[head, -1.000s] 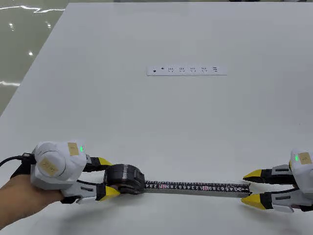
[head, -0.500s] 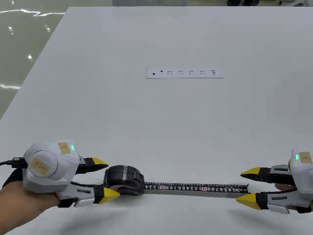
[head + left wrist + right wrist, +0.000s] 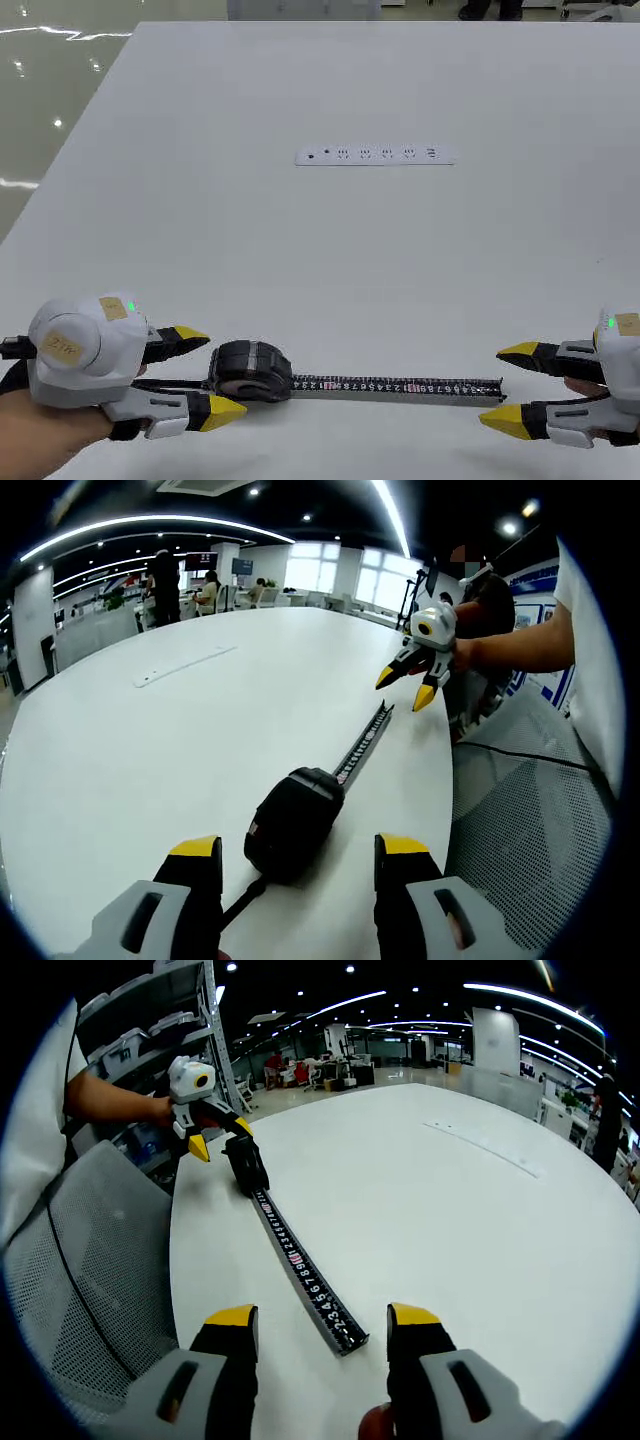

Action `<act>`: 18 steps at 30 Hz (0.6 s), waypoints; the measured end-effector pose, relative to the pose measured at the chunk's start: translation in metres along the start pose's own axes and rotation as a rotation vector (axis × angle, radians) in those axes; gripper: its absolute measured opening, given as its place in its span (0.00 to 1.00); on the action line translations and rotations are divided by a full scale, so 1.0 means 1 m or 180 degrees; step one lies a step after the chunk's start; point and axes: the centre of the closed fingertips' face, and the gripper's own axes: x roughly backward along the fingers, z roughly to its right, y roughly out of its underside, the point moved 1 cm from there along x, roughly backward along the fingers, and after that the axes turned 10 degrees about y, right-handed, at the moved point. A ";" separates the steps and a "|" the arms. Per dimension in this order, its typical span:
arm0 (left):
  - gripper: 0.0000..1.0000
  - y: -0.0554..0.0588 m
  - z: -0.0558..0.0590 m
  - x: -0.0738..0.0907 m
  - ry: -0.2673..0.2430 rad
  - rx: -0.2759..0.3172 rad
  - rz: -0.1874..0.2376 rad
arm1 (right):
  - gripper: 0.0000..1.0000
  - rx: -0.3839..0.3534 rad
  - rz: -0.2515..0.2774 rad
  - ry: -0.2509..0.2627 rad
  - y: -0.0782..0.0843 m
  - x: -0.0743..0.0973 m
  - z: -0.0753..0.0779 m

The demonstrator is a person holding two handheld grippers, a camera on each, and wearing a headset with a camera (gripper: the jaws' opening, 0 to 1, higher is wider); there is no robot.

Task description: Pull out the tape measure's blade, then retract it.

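Tape measure (image 3: pixel 250 371): black case lying on the white table (image 3: pixel 300 250), near the edge closest to me, at my left side
Blade (image 3: pixel 400 388): drawn out of the case and lying flat on the table, printed numbers facing up; it runs from the case towards my right
Blade end: lies between my right jaws, clear of both, as my right gripper view shows
My left gripper (image 3: pixel 219 371): jaws spread wide, one yellow tip on each side of the case's rear; in my left gripper view there is a gap between each tip and the case, so I grip nothing
My right gripper (image 3: pixel 495 386): jaws spread wide, tips on either side of the blade end, nothing clamped
Power strip (image 3: pixel 375 156): white, lying flat further up the table, well apart from the tape measure and both grippers
Background: an office hall with ceiling lights, seen in both gripper views
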 end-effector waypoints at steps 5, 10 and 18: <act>0.67 -0.003 0.002 0.007 -0.0118 0.0159 0.0101 | 0.57 -0.0081 -0.0023 0.0094 0.003 0.005 0.000; 0.71 -0.002 0.005 0.014 -0.0220 0.0244 0.0186 | 0.65 -0.0205 0.0000 0.0182 0.001 0.012 -0.003; 0.78 0.003 0.005 0.030 -0.0394 0.0358 0.0303 | 0.72 -0.0327 0.0061 0.0299 0.002 0.022 -0.005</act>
